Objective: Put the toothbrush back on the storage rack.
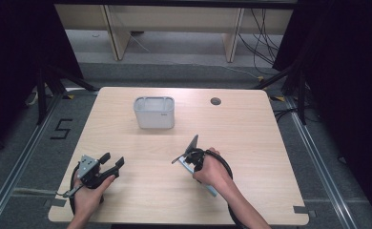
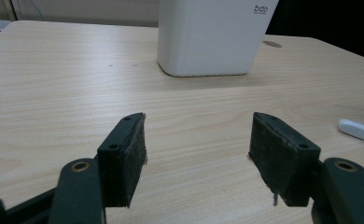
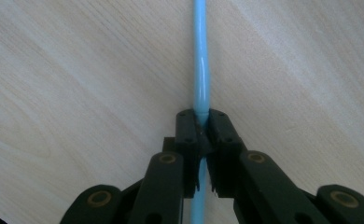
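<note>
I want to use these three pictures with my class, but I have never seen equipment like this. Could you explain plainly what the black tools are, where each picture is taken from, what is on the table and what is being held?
A person sits at a wooden table and holds a hand-operated two-jaw gripper in each hand. The high view looks down from above the person's side. The other two pictures come from small cameras riding on each gripper, looking along its black jaws.

On the table stands a white container, open at the top. The left gripper has its jaws apart with nothing between them; its camera faces the container across the table.

The right gripper is shut on the thin light blue handle of a toothbrush, which lies against the tabletop. The toothbrush's white end also appears at the edge of the left gripper view.
</note>
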Action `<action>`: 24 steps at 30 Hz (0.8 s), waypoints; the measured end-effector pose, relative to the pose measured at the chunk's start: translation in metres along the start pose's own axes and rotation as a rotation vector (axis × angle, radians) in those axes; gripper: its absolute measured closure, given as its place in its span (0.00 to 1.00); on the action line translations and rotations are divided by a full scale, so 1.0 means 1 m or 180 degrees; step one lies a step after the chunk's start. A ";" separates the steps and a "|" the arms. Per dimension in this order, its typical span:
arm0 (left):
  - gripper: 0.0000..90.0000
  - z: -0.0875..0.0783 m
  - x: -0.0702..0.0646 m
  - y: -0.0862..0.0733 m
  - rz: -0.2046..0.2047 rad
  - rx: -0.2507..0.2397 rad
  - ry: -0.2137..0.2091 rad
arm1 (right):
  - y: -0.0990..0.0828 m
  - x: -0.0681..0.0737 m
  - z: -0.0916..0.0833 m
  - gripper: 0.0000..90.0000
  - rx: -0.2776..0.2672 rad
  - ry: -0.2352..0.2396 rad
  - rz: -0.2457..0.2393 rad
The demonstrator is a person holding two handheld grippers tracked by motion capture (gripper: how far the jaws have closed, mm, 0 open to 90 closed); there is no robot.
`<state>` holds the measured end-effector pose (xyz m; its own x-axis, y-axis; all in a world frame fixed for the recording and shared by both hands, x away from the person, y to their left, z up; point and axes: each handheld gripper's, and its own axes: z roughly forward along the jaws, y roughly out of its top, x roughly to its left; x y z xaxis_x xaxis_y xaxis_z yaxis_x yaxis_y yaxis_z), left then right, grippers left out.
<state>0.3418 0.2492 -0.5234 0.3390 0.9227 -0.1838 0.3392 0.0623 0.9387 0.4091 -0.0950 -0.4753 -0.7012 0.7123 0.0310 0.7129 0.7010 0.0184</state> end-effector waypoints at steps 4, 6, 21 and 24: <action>0.39 0.001 0.000 -0.001 -0.0034 -0.0046 -0.0032 | -0.003 0.001 -0.006 0.93 -0.0109 0.0002 0.0131; 0.39 0.000 0.000 0.000 -0.0025 -0.0003 -0.0011 | -0.005 0.000 -0.008 0.93 -0.0161 -0.0056 0.0112; 0.39 0.001 0.000 0.000 -0.0081 -0.0013 -0.0026 | -0.024 0.000 -0.023 0.93 -0.0732 0.0073 0.0072; 0.39 0.001 0.000 0.000 -0.0078 -0.0010 -0.0027 | -0.028 0.001 -0.026 0.93 -0.0833 0.0088 0.0083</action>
<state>0.3424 0.2493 -0.5239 0.3380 0.9176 -0.2091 0.3446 0.0860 0.9348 0.3886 -0.1151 -0.4496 -0.6845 0.7263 0.0622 0.7113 0.6468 0.2750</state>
